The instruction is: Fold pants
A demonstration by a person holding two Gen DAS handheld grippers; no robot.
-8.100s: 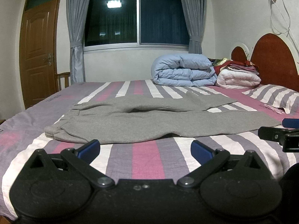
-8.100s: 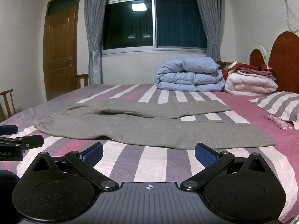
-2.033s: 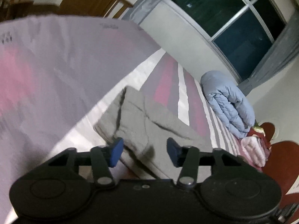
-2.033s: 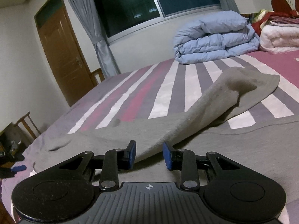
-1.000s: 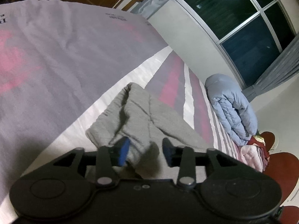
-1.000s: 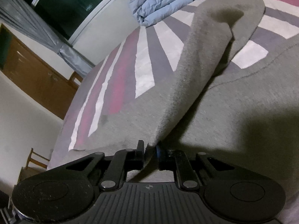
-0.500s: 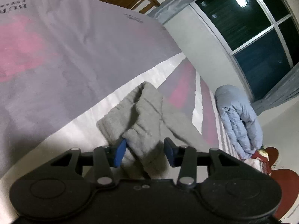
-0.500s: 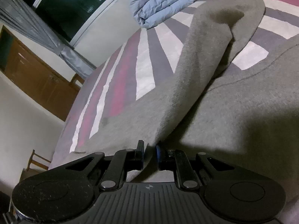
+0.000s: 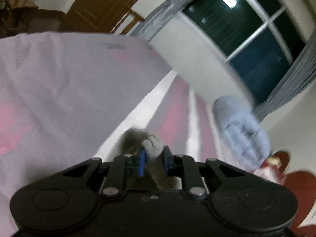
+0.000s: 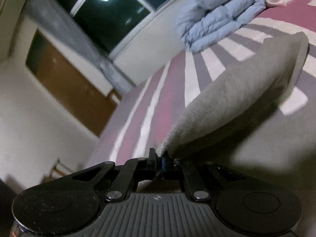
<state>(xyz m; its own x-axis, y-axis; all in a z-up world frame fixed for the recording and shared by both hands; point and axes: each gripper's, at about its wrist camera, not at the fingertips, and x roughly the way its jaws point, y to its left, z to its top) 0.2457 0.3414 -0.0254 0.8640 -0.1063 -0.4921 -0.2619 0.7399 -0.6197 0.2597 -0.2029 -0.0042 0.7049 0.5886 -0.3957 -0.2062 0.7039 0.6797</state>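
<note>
The grey pants (image 10: 246, 90) lie on the striped bed. My right gripper (image 10: 159, 161) is shut on the edge of one pant leg, which rises from the bed in a taut sheet to the jaws. My left gripper (image 9: 153, 161) is shut on a bunched fold of the grey pants (image 9: 153, 147) at the waist end, lifted off the bedsheet. The rest of the pants is hidden behind the left gripper body.
The striped pink, grey and white bedsheet (image 9: 59, 90) spreads around. A folded blue duvet (image 10: 215, 17) lies at the far side by the window, also in the left wrist view (image 9: 239, 126). A wooden door (image 10: 65, 85) and a red headboard (image 9: 300, 179) are beyond.
My left gripper has closed on the waist fold and lifted it. My right gripper stays shut on the pant leg and has raised it; both views are tilted and blurred by motion.
</note>
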